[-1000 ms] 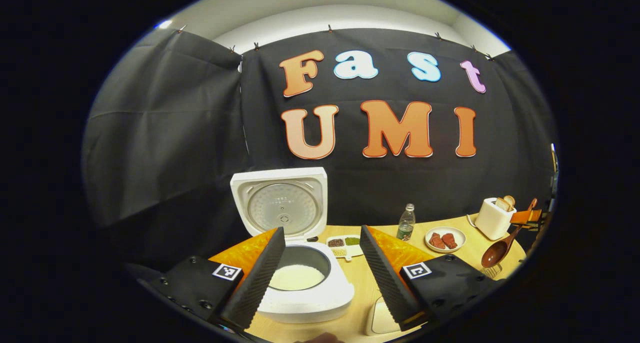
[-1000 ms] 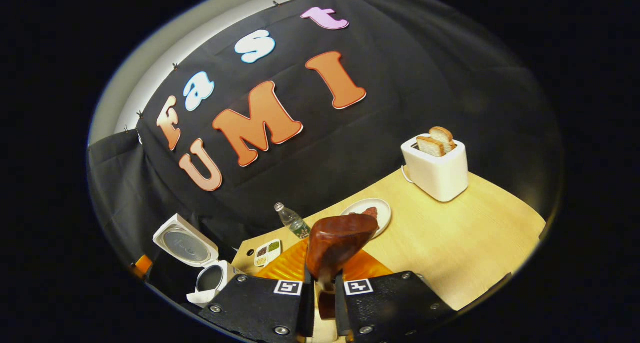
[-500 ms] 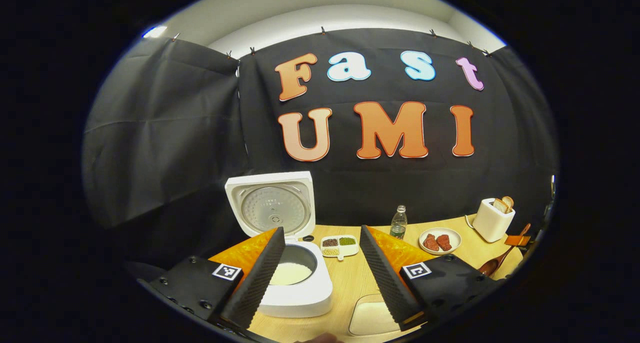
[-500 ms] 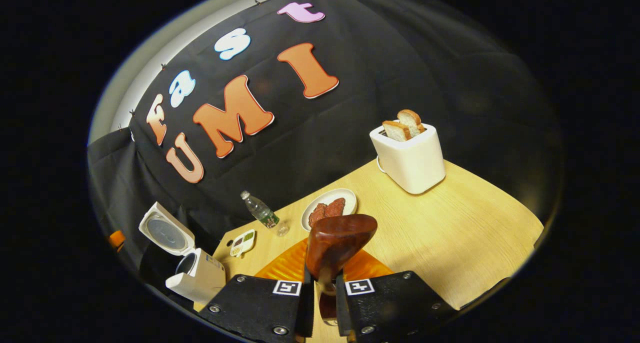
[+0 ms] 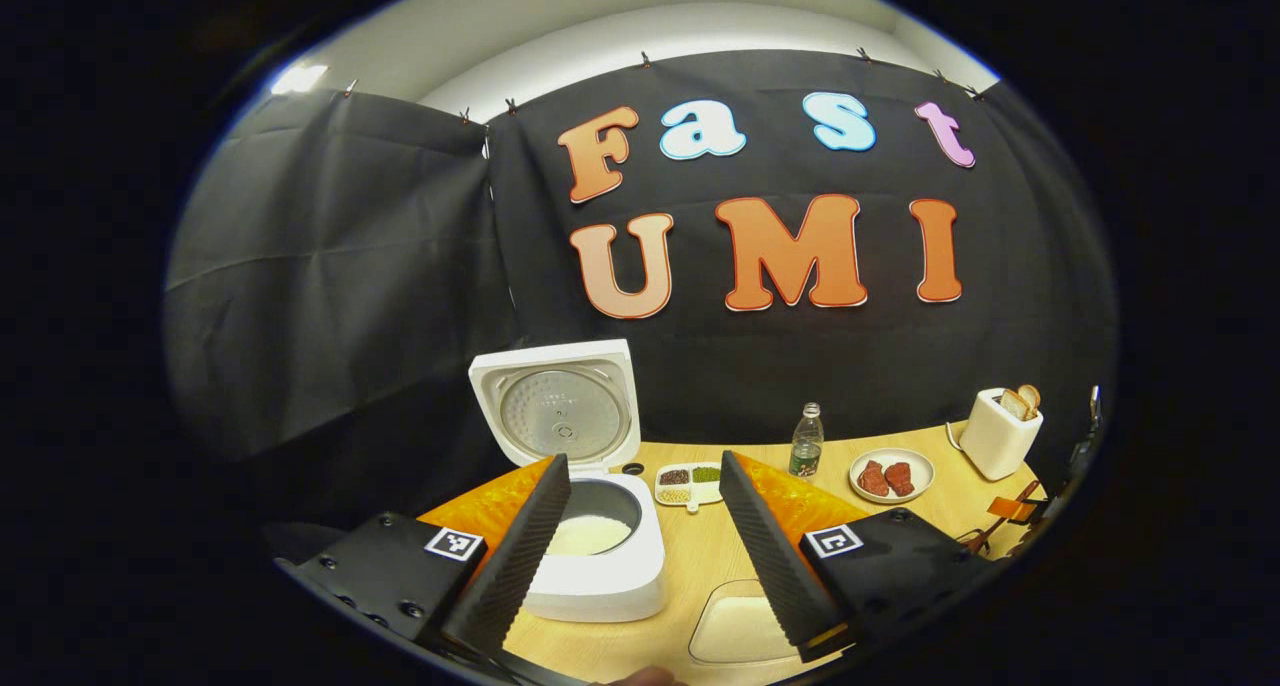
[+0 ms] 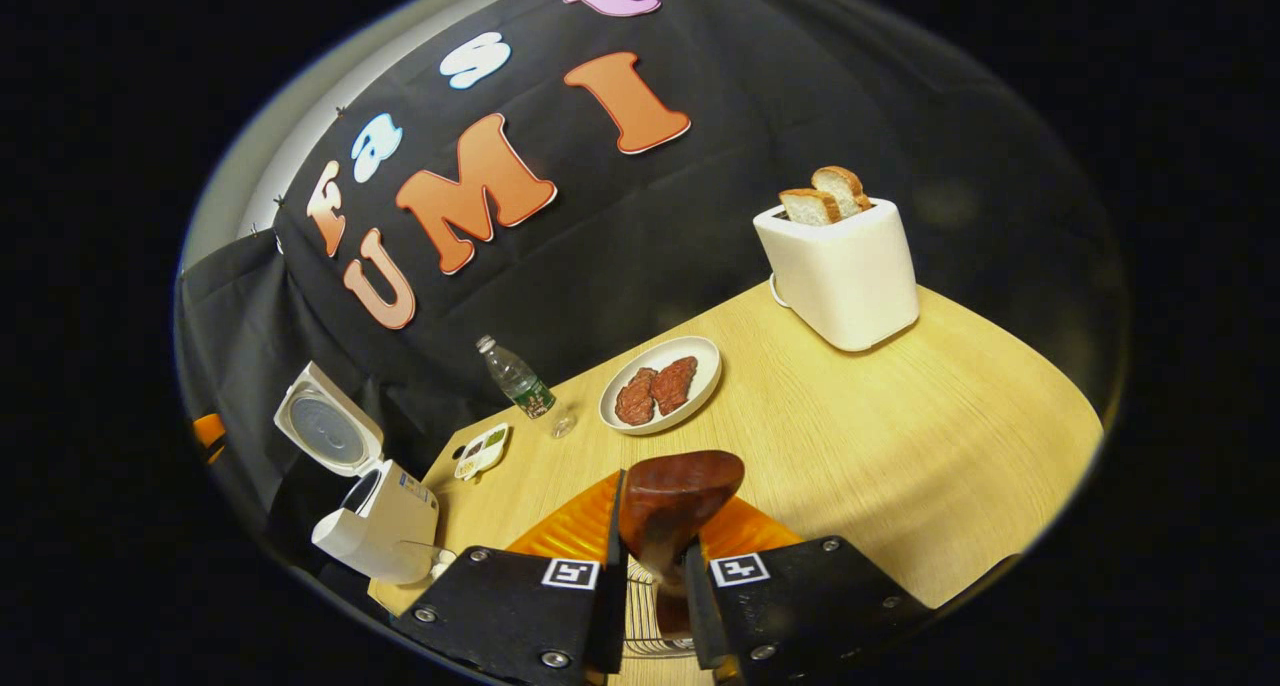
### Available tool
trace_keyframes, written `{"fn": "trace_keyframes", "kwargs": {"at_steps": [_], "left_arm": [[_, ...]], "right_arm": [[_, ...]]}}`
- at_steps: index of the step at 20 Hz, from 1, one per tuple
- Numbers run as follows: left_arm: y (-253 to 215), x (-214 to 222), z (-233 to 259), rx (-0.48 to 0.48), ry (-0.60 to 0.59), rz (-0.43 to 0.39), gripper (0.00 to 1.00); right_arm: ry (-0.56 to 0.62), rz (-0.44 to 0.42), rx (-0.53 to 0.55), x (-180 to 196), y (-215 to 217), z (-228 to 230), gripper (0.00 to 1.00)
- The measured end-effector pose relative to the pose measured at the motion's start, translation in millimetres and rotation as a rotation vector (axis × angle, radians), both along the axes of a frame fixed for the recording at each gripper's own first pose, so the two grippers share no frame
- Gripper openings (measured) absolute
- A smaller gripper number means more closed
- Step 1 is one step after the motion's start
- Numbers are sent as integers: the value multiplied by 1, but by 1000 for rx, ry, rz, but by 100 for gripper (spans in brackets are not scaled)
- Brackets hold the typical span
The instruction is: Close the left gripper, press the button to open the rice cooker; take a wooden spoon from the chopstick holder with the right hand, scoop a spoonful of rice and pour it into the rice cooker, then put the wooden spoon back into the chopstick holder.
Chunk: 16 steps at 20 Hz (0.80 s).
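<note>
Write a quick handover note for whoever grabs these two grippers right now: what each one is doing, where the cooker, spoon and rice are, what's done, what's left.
Left gripper: jaws open, holding nothing, facing the rice cooker.
Right gripper: shut on the wooden spoon, bowl end up, just above the wire chopstick holder.
Rice cooker: lid up, white rice showing in the pot. The rice tray lies on the table right of the cooker.
Done: lid opened; the spoon looks empty, so the scoop seems poured.
Left: lower the spoon into the holder and release.
</note>
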State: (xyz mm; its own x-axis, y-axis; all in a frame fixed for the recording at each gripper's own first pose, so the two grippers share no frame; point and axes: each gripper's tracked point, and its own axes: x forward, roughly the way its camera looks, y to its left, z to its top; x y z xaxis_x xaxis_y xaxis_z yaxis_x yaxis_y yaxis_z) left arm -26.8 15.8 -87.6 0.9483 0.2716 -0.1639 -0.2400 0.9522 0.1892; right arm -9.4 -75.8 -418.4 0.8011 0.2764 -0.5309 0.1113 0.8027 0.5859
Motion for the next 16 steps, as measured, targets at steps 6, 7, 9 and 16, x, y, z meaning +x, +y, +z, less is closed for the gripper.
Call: {"fn": "trace_keyframes", "kwargs": {"at_steps": [6, 7, 9, 16], "left_arm": [[2, 10, 12, 2, -43, -36, 100], [5, 11, 12, -5, -45, -41, 99], [12, 15, 15, -20, -47, -46, 100], [43, 25, 38, -24, -104, -41, 99]], "right_arm": [[46, -81, -114, -2, -49, 3, 65], [47, -99, -133, -2, -60, 9, 75], [41, -139, -188, 2, -81, 23, 89], [-167, -187, -372, 35, -100, 159, 95]]}}
